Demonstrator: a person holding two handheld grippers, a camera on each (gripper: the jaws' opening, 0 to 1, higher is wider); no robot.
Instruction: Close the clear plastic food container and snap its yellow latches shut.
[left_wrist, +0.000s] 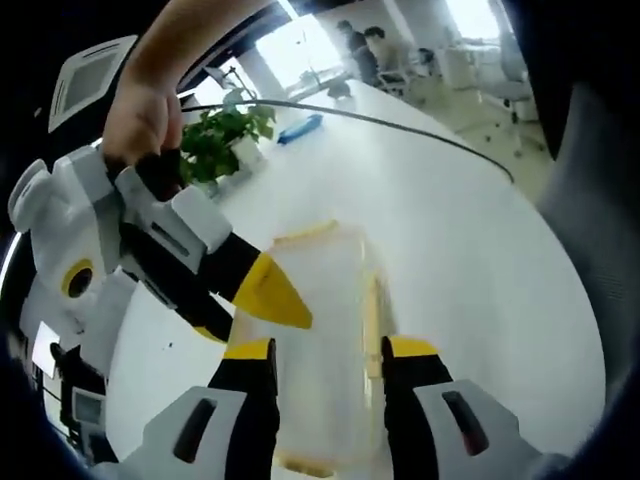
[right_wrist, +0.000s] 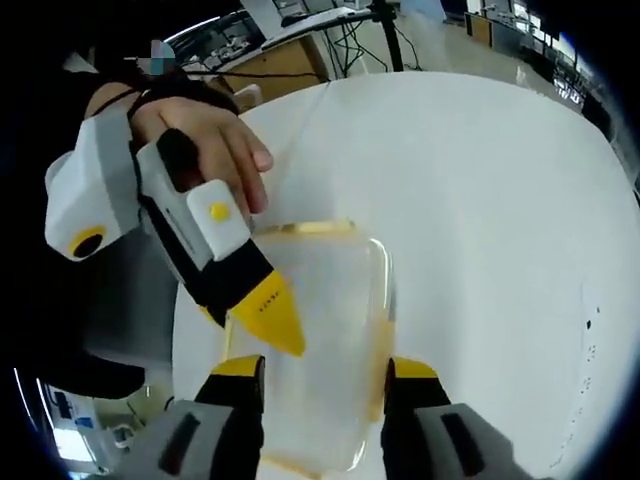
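The left tongs (left_wrist: 328, 352) stand open astride the clear plastic food container (left_wrist: 322, 340), the right tongs (right_wrist: 325, 372) likewise from the opposite end. It lies on the white bench (left_wrist: 470, 250), long axis running away between each pair's jaws, yellow latches (right_wrist: 300, 228) along its edges.

White table (right_wrist: 480, 190) – clear container (right_wrist: 320, 330), potted plant (left_wrist: 225, 135) on it

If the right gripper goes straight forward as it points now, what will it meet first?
Most likely the clear container, lying between and beyond the right gripper's fingers. The left gripper reaches over its near-left side; depth is unclear.
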